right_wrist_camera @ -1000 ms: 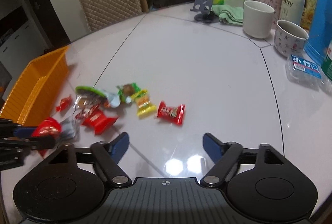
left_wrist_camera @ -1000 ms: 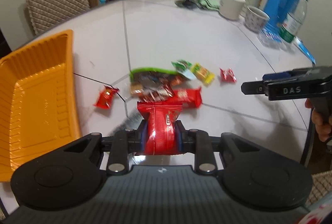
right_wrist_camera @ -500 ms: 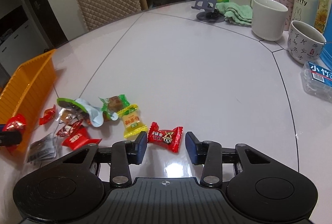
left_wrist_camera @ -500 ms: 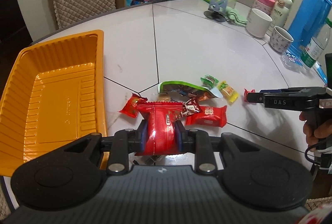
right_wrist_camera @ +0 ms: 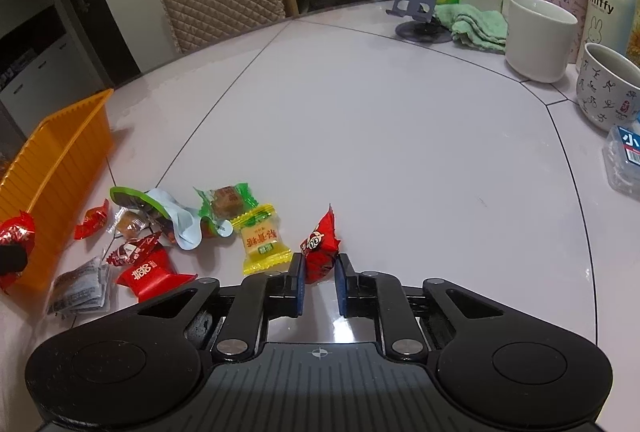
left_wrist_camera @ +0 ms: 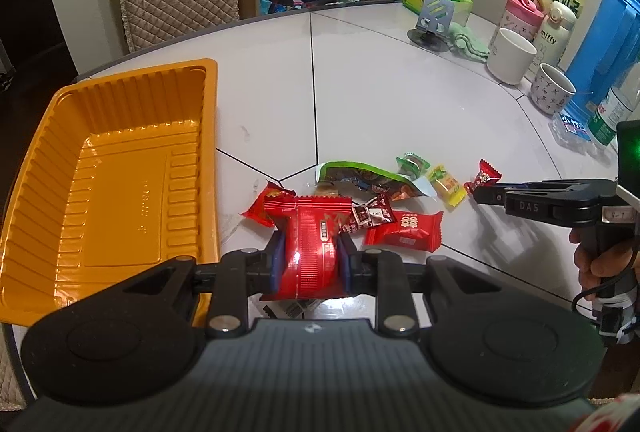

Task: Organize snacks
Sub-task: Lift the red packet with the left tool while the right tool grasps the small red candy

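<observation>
My left gripper [left_wrist_camera: 312, 256] is shut on a long red snack packet [left_wrist_camera: 314, 240] and holds it just right of the orange tray [left_wrist_camera: 120, 172]. My right gripper [right_wrist_camera: 319, 274] is shut on a small red candy [right_wrist_camera: 320, 248], tilted up on the table; it also shows in the left wrist view [left_wrist_camera: 482, 178]. Loose snacks lie between them: a yellow candy [right_wrist_camera: 262, 240], a green-wrapped sweet [right_wrist_camera: 224, 202], a green pouch [right_wrist_camera: 160, 212], a red packet [right_wrist_camera: 150, 274] and a silver packet [right_wrist_camera: 80, 288].
White and patterned mugs [right_wrist_camera: 538, 36], a phone stand [right_wrist_camera: 418, 4], a green cloth, tissue box, bottles and a blue flask [left_wrist_camera: 600, 44] crowd the table's far right. A padded chair [right_wrist_camera: 220, 8] and shelf stand behind the table.
The right gripper closed on the small red candy and tipped it upright. The left gripper, still holding the red packet, moved closer to the orange tray.
</observation>
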`<state>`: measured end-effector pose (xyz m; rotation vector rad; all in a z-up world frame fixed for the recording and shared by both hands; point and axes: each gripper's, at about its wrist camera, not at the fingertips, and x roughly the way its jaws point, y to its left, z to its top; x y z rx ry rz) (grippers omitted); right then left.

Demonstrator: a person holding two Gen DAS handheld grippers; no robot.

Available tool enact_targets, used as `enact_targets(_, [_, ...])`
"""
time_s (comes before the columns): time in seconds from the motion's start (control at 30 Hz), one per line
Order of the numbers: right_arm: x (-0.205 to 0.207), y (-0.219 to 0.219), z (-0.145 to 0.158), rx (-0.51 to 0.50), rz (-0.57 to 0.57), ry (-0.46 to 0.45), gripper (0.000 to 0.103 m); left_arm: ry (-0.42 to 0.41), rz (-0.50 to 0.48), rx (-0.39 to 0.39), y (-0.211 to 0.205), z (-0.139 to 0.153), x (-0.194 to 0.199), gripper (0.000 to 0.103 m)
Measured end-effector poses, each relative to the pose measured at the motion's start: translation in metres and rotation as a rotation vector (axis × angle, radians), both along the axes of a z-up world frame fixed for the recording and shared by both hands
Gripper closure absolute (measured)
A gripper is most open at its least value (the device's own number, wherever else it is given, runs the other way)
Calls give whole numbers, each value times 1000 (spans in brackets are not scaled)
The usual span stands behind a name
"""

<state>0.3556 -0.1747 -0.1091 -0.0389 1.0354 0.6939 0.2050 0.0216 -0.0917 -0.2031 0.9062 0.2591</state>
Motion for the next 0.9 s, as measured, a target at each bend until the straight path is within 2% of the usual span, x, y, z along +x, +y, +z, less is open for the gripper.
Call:
enact_targets(0.47, [-21, -13, 40, 85, 36, -36, 88, -25, 12, 5, -9, 13, -14, 79])
enact_targets(0.9, [-83, -4, 91, 149, 106, -48, 88, -65, 13, -22, -2, 30, -55, 79])
